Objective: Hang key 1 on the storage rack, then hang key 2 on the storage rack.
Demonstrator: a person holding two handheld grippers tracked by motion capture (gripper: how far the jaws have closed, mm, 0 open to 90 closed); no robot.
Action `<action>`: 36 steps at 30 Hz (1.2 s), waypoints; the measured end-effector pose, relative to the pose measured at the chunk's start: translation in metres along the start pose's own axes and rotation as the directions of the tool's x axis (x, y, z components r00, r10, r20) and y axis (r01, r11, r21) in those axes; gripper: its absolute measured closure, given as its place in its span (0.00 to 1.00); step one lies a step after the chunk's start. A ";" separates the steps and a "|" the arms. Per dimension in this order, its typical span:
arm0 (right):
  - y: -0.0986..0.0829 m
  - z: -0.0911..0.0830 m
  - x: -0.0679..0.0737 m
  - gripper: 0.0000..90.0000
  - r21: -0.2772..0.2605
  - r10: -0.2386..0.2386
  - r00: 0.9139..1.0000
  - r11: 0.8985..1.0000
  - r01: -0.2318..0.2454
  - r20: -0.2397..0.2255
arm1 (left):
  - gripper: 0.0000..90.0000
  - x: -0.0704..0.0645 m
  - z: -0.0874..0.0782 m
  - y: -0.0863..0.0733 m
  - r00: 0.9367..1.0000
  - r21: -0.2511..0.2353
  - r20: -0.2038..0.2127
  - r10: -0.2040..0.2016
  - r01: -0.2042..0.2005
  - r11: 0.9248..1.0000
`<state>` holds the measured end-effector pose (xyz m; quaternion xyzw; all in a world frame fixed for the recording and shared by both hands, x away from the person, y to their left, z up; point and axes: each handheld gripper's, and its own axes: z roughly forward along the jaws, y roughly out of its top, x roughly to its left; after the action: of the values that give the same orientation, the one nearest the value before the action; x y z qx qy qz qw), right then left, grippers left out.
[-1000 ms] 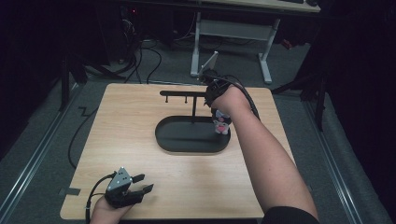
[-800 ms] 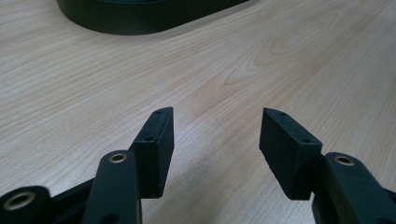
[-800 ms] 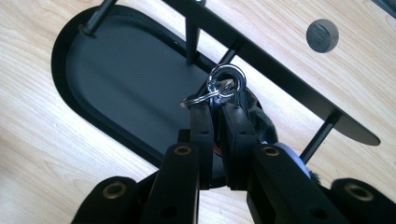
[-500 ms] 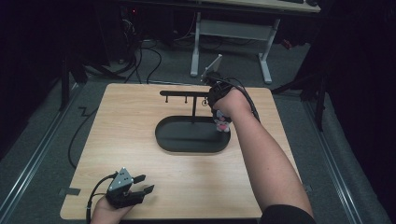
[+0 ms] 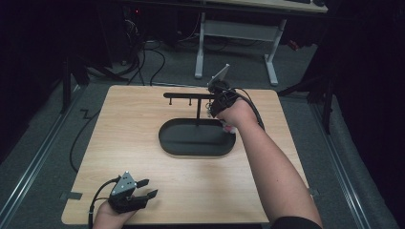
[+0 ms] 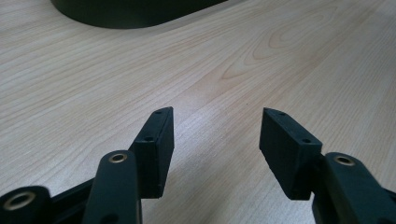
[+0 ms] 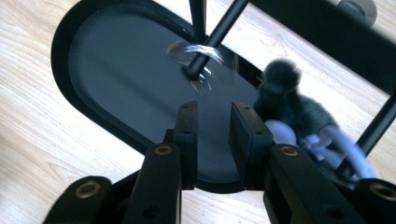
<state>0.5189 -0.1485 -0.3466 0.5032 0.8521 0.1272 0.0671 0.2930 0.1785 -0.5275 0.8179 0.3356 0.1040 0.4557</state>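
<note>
Little has moved since the earlier frames: right gripper (image 7: 214,122) still hovers over the black oval tray (image 7: 70,28), jaws narrowly parted, gripping nothing. Just beside its right jaw, a dark fluffy toy (image 7: 289,105) hangs against the stand's crossbar (image 5: 188,95). Left gripper (image 6: 215,133) rests released on the wooden table (image 6: 280,56).

Both grippers are black, the left gripper (image 5: 143,189) with a grey three-cornered plate, flat ribbed fingers (image 6: 156,144) with brass-ringed screw holes, a black cable, and bare forearms.
</note>
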 end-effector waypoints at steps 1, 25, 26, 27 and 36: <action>-0.002 0.000 0.000 0.81 0.001 -0.002 1.000 1.000 0.002 -0.002 | 0.51 0.000 0.000 0.000 1.000 -0.001 0.001 -0.003 0.003 1.000; -0.117 0.020 0.010 0.50 -0.195 -0.079 0.993 0.979 0.061 -0.083 | 0.51 -0.008 0.008 0.008 0.999 -0.003 0.023 0.029 -0.029 1.000; -0.123 0.024 0.010 0.49 -0.204 -0.069 0.993 0.978 0.048 -0.099 | 0.51 -0.007 0.008 0.007 0.999 -0.004 0.024 0.027 -0.026 1.000; -0.128 0.026 0.010 0.49 -0.213 -0.063 0.993 0.976 0.040 -0.104 | 0.51 -0.007 0.008 0.007 1.000 -0.007 0.021 0.022 -0.021 1.000; -0.187 0.065 0.017 0.44 -0.335 -0.085 0.993 0.941 0.054 -0.077 | 0.51 -0.010 0.006 0.007 1.000 -0.010 0.012 0.022 -0.022 1.000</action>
<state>0.3691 -0.2103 -0.4614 0.4481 0.8379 0.2889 0.1169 0.2920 0.1656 -0.5245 0.8198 0.3233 0.1055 0.4607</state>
